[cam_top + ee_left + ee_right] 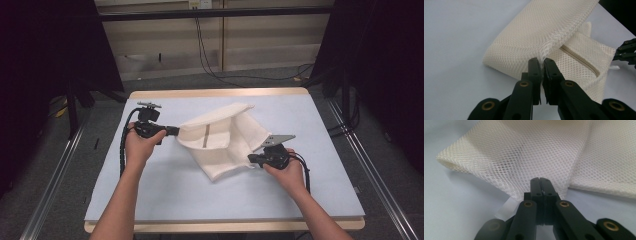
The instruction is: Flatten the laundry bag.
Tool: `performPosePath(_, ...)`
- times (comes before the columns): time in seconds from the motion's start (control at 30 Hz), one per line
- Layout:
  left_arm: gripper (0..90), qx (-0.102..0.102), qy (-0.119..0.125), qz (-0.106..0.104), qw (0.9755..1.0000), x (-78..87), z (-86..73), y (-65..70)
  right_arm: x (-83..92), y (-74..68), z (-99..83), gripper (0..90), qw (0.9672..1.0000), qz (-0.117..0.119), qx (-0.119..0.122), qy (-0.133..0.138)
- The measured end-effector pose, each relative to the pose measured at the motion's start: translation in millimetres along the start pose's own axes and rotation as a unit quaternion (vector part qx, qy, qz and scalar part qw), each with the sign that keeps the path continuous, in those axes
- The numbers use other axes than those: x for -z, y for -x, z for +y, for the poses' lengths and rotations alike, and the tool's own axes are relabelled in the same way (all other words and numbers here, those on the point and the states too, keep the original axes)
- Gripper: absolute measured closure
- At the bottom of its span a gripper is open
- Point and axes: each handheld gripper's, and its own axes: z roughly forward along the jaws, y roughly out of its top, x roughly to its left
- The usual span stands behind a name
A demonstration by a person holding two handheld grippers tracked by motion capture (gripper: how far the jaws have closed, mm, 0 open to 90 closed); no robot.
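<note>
The counter point(150, 200), a pale blue-grey sheet on a wood-edged top, carries one work item: a cream mesh laundry bag point(220, 150) w/ a tan zipper point(206, 136), lying approx. at centre, skewed diagonally. Status: fold in progress, est. mid-stage. Done so far, judging from the lay of the fabric: both grips are established, and the upper-left portion of the bag is raised off the surface and turned over toward the middle, forming a rounded roll along the top edge; the zipper panel sits beneath/beside that raised flap. Lower portion of the bag rests flat on the counter, w/ its bottom corner pointing toward the person. Left gripper point(172, 131): fingers closed narrow on the bag's left edge; in the left gripper view the mesh point(544, 37) is pinched between the pads point(534, 68) and pulled into a taut ridge. Right gripper point(251, 159): fingers fully closed on the bag's right-hand edge; in the right gripper view the fabric point(529, 152) bunches at the tips, w/ a small white label point(505, 211) showing just beside them. Remaining, as judged: carry the lifted edge across, lay it flat, align edges, release both grips. No flat, squared fold is present yet; edges are not aligned.
</note>
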Motion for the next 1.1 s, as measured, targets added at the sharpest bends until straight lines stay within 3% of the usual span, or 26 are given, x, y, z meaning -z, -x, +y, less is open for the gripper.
performPosePath(0.27, 85.0, 0.003, -0.004, 0.005, 1.0000, -2.9, 5.1, -6.6, -1.7, 2.3, -0.5, 90.0, 1.0000, 0.002, 0.000, -0.003)
performPosePath(0.47, 85.1, 0.002, 0.007, 0.024, 0.9997, -3.1, 17.3, -12.3, -4.2, 5.6, -0.6, 89.9, 1.0000, 0.004, -0.002, -0.007)
performPosePath(0.53, 85.2, -0.008, 0.006, 0.045, 0.9989, -1.3, 22.4, -19.0, -4.4, 7.3, -0.4, 90.0, 1.0000, 0.003, -0.003, -0.008)
performPosePath(0.63, 84.3, 0.012, 0.027, 0.062, 0.9976, 0.3, 27.3, -30.9, -3.7, 10.5, 0.5, 89.0, 0.9999, 0.000, -0.005, -0.009)
performPosePath(0.67, 81.0, 0.013, 0.034, 0.069, 0.9969, 1.8, 27.8, -33.2, -3.4, 11.2, 0.7, 88.5, 0.9999, -0.002, -0.006, -0.010)
performPosePath(0.7, 72.6, 0.030, 0.044, 0.080, 0.9954, 1.8, 28.3, -32.9, -3.2, 11.9, 0.8, 87.3, 0.9999, 0.003, -0.007, -0.012)
performPosePath(0.77, 51.5, 0.028, 0.036, 0.077, 0.9960, 2.3, 27.4, -35.8, -2.8, 12.0, 0.6, 84.4, 0.9999, 0.003, -0.003, -0.013)
performPosePath(0.87, 31.8, 0.026, 0.031, 0.072, 0.9965, -0.2, 23.3, -36.4, -1.9, 13.4, 0.2, 76.0, 0.9999, -0.003, -0.012, -0.008)
performPosePath(1.0, 28.3, 0.027, 0.013, 0.052, 0.9982, -3.1, 19.9, -32.1, -1.2, 13.2, -0.1, 66.0, 0.9997, -0.010, -0.018, -0.010)
performPosePath(1.1, 29.1, 0.007, -0.006, 0.042, 0.9991, -5.6, 18.7, -22.9, -0.5, 12.0, 0.4, 58.7, 0.9997, -0.012, -0.020, -0.010)
